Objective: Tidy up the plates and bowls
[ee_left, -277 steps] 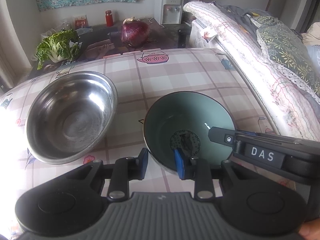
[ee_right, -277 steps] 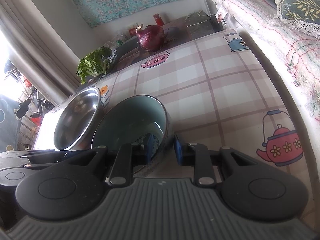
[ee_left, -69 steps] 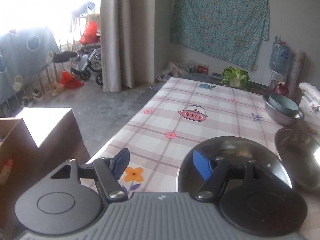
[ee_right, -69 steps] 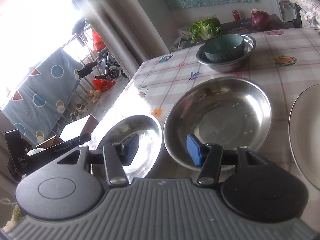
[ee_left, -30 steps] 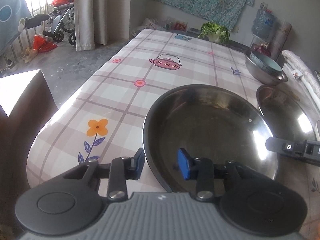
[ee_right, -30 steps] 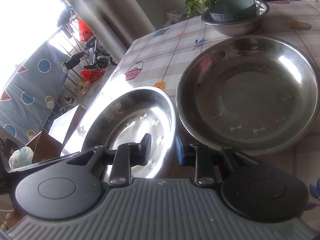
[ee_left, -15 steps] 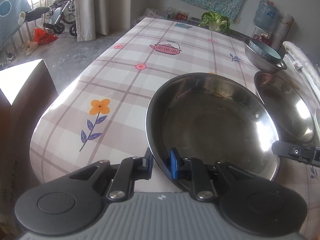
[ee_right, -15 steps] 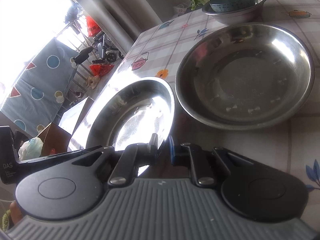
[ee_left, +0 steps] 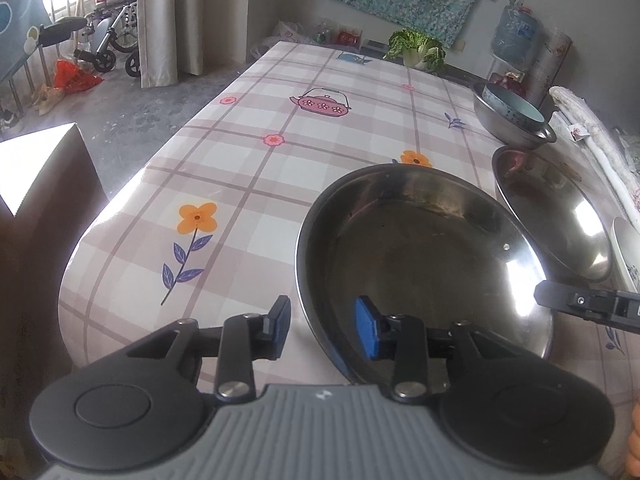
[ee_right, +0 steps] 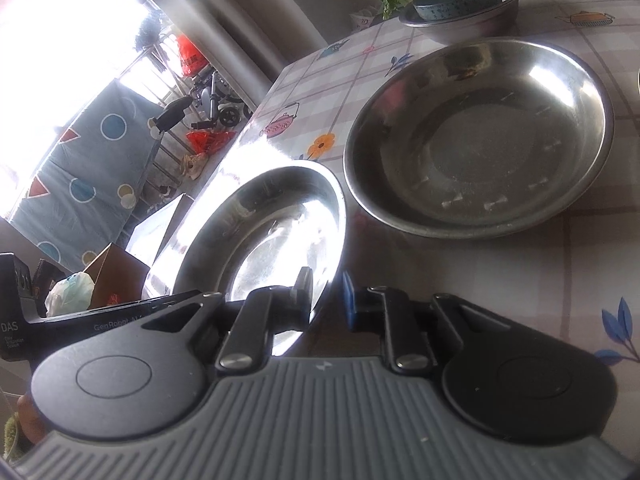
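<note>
While the left claw [ee_left: 322, 326] is straddling the steel plate's [ee_left: 424, 264] near rim, jaws apart (right claw [ee_right: 326, 300] likewise unclamped), both should be closing squarely before lifting off the counter [ee_left: 280, 168].

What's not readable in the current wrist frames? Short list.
- Right wrist: steel plate interior blown out by window glare; the near rim sits between the right gripper pads, actual contact unclear.
- Left wrist: white dish cut off by the right edge.
- Left wrist: teal bowl contents too small and far.
- Left wrist: plate's near rim hidden behind the left gripper body.
</note>
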Tool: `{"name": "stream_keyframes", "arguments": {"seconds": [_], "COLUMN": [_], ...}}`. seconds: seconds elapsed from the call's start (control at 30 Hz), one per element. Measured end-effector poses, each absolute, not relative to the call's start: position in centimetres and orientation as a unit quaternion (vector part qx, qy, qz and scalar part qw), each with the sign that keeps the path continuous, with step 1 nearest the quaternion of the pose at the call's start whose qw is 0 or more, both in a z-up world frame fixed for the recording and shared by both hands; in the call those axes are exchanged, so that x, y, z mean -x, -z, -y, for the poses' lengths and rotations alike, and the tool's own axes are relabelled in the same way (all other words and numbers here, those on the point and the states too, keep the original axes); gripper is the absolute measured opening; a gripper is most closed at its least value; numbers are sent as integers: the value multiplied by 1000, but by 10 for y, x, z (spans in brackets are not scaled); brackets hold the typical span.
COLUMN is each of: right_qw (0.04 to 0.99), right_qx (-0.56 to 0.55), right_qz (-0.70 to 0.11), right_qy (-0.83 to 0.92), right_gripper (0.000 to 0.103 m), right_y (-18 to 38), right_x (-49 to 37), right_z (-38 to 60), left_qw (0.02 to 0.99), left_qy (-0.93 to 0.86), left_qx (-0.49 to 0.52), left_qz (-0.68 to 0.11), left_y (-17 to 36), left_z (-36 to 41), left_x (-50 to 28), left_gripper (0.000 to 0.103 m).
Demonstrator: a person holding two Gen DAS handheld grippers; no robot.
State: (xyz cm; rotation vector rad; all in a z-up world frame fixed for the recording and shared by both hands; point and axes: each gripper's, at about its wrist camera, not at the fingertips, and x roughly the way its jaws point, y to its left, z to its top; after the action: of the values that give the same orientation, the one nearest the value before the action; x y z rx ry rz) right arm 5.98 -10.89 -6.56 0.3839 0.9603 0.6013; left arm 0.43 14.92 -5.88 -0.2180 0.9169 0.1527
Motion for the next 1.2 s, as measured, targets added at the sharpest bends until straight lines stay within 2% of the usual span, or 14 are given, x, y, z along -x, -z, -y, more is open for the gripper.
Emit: {"name": "stream_keyframes", "arguments": {"seconds": [0.3, 0.5, 1.2], "right_qw": [843, 843, 847], "right_qx": [-166, -168, -172], "right_qz": [-439, -437, -435], "right_qy": [-263, -264, -255], "right_gripper": [14, 13, 13], "right_y": [63, 62, 58], "right_x": [-70, -70, -66], "right_z": [102, 102, 110], "left_qw": [890, 887, 890], "left_qy": [-79, -79, -65], "left_qx": [118, 134, 94], "left_qz": [-434, -435, -441], "left_y": [64, 65, 67], "left_z": [-149, -153, -139], "left_x": [-19, -15, -12], "left_gripper": [35, 28, 29]}}
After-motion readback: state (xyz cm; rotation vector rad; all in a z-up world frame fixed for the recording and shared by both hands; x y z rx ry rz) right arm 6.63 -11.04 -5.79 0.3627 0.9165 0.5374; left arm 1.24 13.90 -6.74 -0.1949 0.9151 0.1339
